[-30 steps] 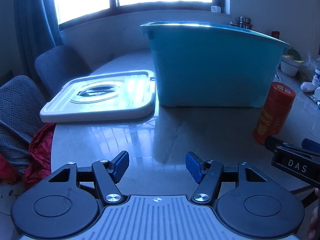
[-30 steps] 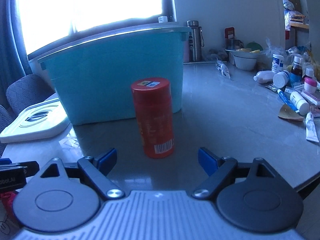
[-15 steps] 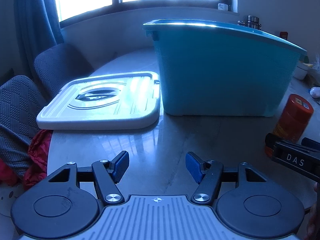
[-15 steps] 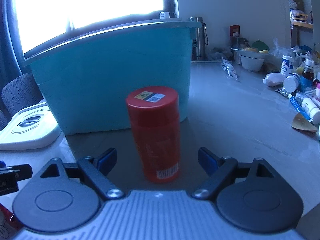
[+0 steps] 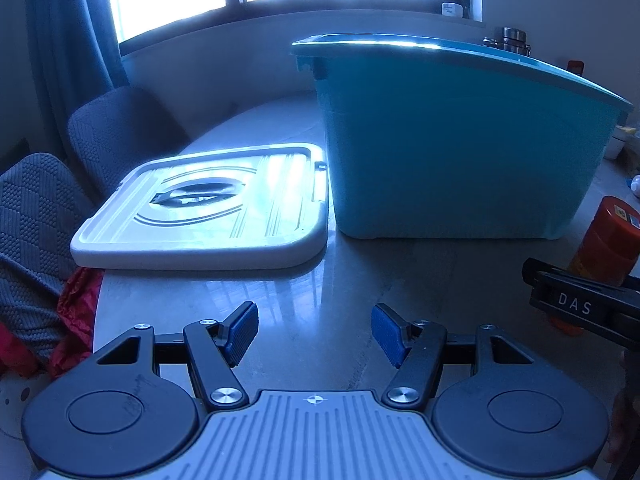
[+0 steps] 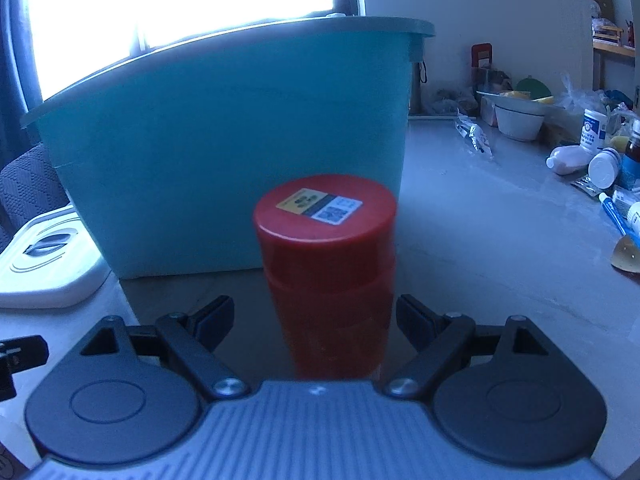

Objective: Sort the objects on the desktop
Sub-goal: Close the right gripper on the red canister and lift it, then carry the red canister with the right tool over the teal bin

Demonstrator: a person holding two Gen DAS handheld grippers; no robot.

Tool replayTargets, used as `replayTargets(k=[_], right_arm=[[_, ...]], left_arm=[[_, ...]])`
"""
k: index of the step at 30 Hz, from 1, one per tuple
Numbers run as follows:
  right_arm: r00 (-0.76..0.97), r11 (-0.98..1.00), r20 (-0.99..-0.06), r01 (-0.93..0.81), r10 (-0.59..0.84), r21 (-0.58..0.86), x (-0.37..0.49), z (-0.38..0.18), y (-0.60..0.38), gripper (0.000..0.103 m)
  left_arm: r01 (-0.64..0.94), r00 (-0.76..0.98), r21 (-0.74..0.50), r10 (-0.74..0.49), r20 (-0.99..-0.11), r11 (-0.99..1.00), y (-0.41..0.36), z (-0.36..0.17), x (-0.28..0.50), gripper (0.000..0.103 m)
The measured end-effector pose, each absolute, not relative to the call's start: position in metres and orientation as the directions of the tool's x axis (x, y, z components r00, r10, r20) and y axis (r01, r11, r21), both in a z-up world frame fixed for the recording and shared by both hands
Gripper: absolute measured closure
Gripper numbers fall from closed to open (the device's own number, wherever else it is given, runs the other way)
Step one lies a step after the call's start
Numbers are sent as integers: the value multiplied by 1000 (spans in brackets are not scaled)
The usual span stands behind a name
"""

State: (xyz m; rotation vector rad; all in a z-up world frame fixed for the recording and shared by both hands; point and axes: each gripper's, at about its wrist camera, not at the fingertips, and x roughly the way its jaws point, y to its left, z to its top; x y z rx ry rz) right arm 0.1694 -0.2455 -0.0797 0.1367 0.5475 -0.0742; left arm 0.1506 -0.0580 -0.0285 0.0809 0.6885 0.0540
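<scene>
A red canister (image 6: 326,280) with a sticker on its lid stands upright on the table in front of the teal storage bin (image 6: 232,152). My right gripper (image 6: 316,316) is open with a finger on each side of the canister, not touching it. In the left wrist view the canister (image 5: 608,240) is at the far right, partly behind the right gripper's body. My left gripper (image 5: 315,330) is open and empty above bare table, in front of the bin (image 5: 460,148) and its white lid (image 5: 208,212).
The white lid lies flat on the table left of the bin. Several bottles, tubes and packets (image 6: 600,164) and a white bowl (image 6: 520,120) crowd the right side of the table. Grey chairs (image 5: 120,132) and a red cloth (image 5: 76,300) stand at the table's left edge.
My right gripper has moved forward until the red canister stands between its open fingers. My left gripper has shifted a little; the bin and lid now look nearer.
</scene>
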Motion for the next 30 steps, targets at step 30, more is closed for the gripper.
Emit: replayTargets(k=[30], right_arm=[[892, 994, -451, 66, -22, 82, 130, -39, -250, 53]], left_arm=[[-42, 825, 26, 50, -563, 999, -57, -1, 118, 38]])
